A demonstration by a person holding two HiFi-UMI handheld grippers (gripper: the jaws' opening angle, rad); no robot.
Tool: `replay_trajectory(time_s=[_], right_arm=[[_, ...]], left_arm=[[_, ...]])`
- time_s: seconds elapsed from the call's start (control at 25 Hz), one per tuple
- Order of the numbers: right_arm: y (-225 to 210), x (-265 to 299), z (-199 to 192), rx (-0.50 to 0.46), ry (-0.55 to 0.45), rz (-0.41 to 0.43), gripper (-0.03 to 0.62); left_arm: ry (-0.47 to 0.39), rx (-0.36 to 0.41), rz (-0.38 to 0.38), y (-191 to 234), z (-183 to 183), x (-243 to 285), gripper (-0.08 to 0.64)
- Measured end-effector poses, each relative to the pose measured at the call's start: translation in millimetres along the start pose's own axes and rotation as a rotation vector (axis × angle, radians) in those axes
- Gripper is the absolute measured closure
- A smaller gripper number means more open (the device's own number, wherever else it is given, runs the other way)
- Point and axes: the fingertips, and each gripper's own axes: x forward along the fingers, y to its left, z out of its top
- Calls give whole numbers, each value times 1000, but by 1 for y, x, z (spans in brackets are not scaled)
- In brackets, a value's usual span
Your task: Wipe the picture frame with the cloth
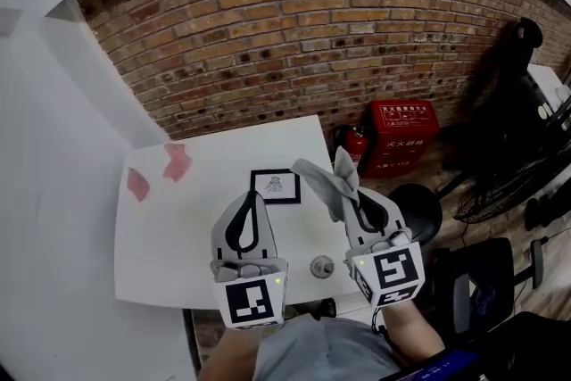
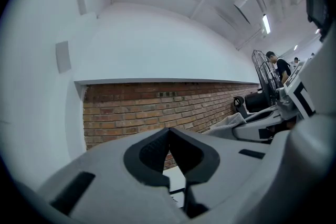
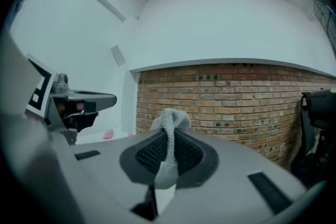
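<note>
Right tongs [image 3: 168,150] pinching grey cloth [image 3: 172,119]; left tongs [image 2: 169,145] pressed together, empty. Picture frame [image 1: 275,186] flat on white bench [image 1: 178,236], just beyond left tongs, left of cloth. Lower cloth onto frame; steady frame edge with left tongs; wipe with light, overlapping strokes.

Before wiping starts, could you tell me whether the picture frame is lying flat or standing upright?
Lying flat: in the head view, the picture frame rests face-up on the white table, with its whole black border visible from above.
</note>
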Motion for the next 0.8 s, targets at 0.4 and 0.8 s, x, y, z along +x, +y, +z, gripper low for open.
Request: replay_trajectory(time_s=[0.4, 0.8], right_arm=[[3, -2, -1, -2, -9, 8, 572], [3, -5, -5, 3, -3, 4, 572]], left_arm=[[-1, 10, -16, -4, 2, 0, 551], [9, 7, -24, -8, 0, -2, 551]])
